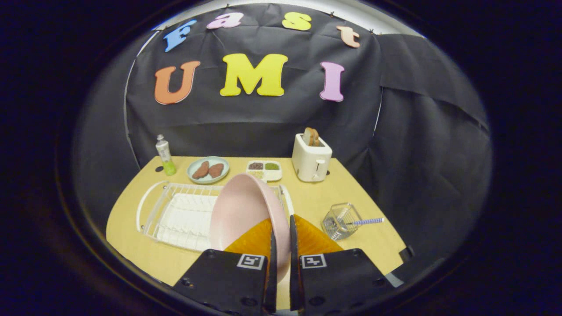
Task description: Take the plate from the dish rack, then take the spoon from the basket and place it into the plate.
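A pink plate stands on edge between my fingers, its rim pinched by the gripper, which is shut on it. The plate hangs over the right end of the white wire dish rack and tilts to the left. To the right of the fingers, a small clear wire basket lies on the table with a spoon in it; the spoon's striped blue-and-white handle pokes out to the right. The spoon's bowl is hard to make out inside the basket.
On the light wooden table, beyond the rack, sit a green-bottomed bottle, a pale plate with two brown patties, a divided tray of foods and a white toaster with bread. Bare tabletop lies between rack and basket.
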Action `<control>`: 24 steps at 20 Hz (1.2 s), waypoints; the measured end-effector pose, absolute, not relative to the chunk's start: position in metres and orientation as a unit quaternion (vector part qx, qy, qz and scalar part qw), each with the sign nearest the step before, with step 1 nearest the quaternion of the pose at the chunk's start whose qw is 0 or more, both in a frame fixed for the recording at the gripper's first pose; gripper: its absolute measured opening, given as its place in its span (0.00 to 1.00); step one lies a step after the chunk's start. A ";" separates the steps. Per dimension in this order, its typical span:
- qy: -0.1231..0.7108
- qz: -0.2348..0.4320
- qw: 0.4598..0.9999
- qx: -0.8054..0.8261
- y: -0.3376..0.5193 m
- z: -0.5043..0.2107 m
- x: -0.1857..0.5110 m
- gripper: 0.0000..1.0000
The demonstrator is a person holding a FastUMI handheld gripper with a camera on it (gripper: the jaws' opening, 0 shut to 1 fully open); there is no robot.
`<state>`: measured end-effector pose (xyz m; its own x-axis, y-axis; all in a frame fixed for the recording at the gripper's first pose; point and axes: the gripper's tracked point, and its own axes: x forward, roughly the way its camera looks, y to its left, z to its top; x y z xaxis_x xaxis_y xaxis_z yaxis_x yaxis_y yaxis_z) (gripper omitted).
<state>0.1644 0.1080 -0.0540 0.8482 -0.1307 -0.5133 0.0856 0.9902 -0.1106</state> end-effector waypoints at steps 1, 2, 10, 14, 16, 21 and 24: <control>0.279 -0.043 0.959 -0.029 0.103 -0.067 0.152 0.17; 0.289 -0.030 0.957 -0.014 0.098 -0.082 0.141 0.17; 0.383 0.027 0.920 0.084 0.089 -0.203 0.097 0.17; 0.381 0.007 0.918 0.107 0.073 -0.216 0.098 0.17; 0.379 0.013 0.919 0.108 0.070 -0.218 0.099 0.17; 0.291 0.019 0.953 0.078 0.054 -0.192 0.111 0.23; 0.249 0.021 0.967 0.042 0.045 -0.179 0.113 0.56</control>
<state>0.1134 0.0455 -0.1788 0.8751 0.0608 -0.4801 -0.0192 0.9957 0.0911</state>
